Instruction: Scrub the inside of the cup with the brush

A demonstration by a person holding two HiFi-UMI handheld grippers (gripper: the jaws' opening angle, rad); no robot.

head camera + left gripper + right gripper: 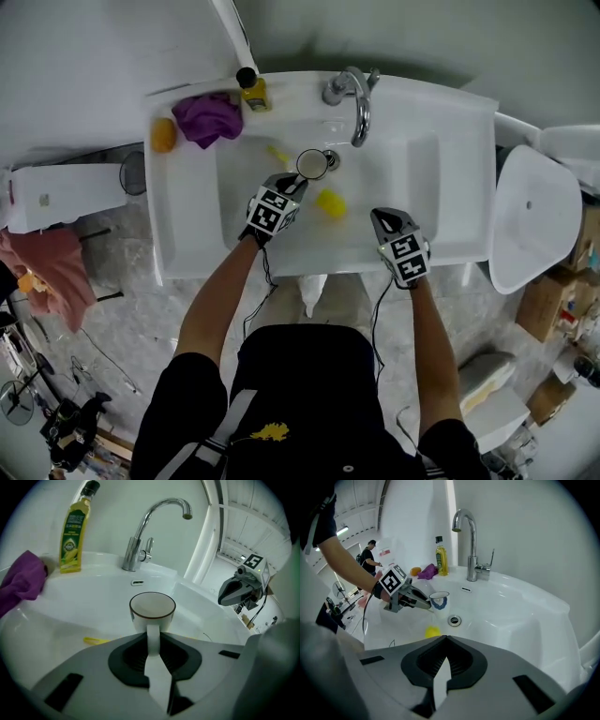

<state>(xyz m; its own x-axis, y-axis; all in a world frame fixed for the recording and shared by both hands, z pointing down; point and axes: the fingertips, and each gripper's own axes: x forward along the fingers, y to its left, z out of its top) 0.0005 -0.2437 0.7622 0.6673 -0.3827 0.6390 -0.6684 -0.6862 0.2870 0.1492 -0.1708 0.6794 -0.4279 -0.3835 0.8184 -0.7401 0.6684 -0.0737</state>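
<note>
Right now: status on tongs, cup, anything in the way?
Left tongs clamped on cup handle, cup upright in sink. Right tongs shut, empty. Yellow lump lies near drain.

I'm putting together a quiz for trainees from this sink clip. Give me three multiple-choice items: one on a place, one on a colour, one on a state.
1. Where does the bottle stand?
A in the basin by the drain
B on the sink's rim, between cloth and tap
C on the floor

2. What colour is the cloth?
A purple
B green
C white

3. What is the left gripper doing?
A open and empty
B shut on the cup's handle
C shut on the tap

Answers:
1. B, the head view shows the bottle on the rim beside the cloth.
2. A, the cloth is purple in the head and left gripper views.
3. B, the left gripper view shows the handle pinched between its jaws.
</note>
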